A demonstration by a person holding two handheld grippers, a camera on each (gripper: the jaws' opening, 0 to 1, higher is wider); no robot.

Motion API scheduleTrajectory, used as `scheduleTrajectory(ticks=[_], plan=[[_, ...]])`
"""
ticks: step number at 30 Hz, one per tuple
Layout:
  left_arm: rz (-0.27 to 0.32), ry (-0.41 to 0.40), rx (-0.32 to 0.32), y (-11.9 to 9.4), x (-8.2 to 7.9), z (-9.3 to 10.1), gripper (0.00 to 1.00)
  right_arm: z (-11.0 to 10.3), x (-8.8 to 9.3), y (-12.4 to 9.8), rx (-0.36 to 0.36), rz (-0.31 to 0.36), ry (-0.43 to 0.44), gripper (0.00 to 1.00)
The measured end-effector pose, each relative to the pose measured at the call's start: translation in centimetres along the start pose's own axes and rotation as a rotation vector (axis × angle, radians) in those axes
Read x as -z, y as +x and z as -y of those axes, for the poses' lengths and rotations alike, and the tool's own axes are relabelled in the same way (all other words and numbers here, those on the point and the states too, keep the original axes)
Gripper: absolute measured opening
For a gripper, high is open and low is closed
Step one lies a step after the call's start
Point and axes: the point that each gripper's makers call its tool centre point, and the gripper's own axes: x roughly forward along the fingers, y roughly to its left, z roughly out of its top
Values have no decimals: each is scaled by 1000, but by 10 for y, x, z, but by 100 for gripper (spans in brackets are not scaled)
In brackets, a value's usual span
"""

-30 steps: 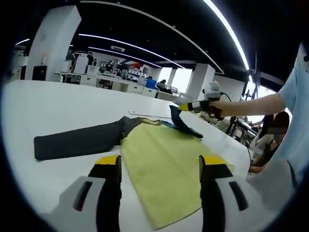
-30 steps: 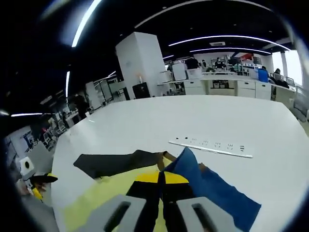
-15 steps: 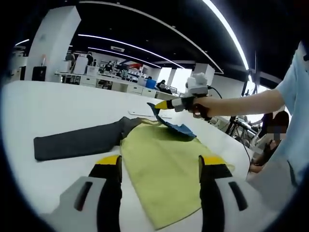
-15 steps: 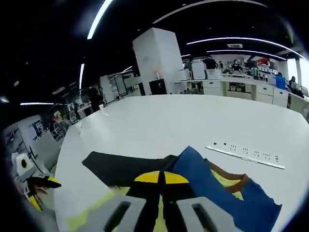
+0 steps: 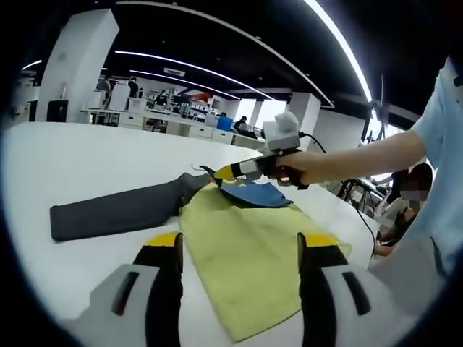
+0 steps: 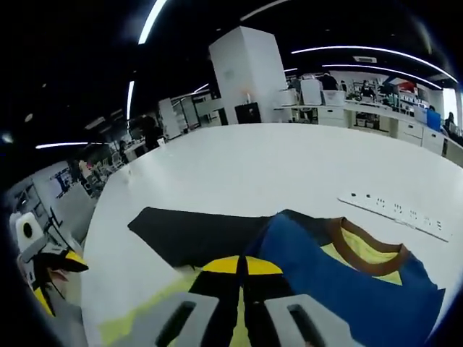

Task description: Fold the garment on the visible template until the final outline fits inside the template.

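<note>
A garment lies flat on the white table (image 5: 79, 152): yellow body (image 5: 246, 249), dark grey sleeve (image 5: 116, 210) stretched to the left, blue sleeve (image 5: 255, 193) folded over the chest. My right gripper (image 5: 215, 173), held by a person's hand, reaches in from the right and is shut on the blue sleeve near the collar. In the right gripper view its jaws (image 6: 243, 266) are closed on the blue sleeve (image 6: 340, 285), with the brown collar (image 6: 365, 244) and dark sleeve (image 6: 195, 235) just beyond. My left gripper (image 5: 240, 242) hovers open over the body's near hem, holding nothing.
A white power strip (image 6: 405, 215) lies on the table past the collar. The person's arm and light shirt (image 5: 434, 181) fill the right side. Desks and pillars stand far behind. Bare table spreads left of the dark sleeve.
The right gripper has carried the blue sleeve leftward and down across the yellow body, toward the collar. The left gripper has stayed where it was, open.
</note>
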Motion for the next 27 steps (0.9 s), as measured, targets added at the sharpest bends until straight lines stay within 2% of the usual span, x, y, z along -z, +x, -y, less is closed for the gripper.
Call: scheduleTrajectory(ticks=[7,17,21,24,27], plan=[[9,-5,-3,0,-2,-1,61,-11,18,9,-20,-33,8,0],[11,-19,-13,0,-2,-5,61,-2,25,23,-17,-63,5,0],[11,-21,-11,0,-1,-6,61,2,23,22,-8,-56,-64,0],[7,-17,-5,1,-1,-5,61,3,21,19,-14,-38,-65,12],[4,-17,-2,2,0,-4,62,4,21,16,-25,-19,-56,31]])
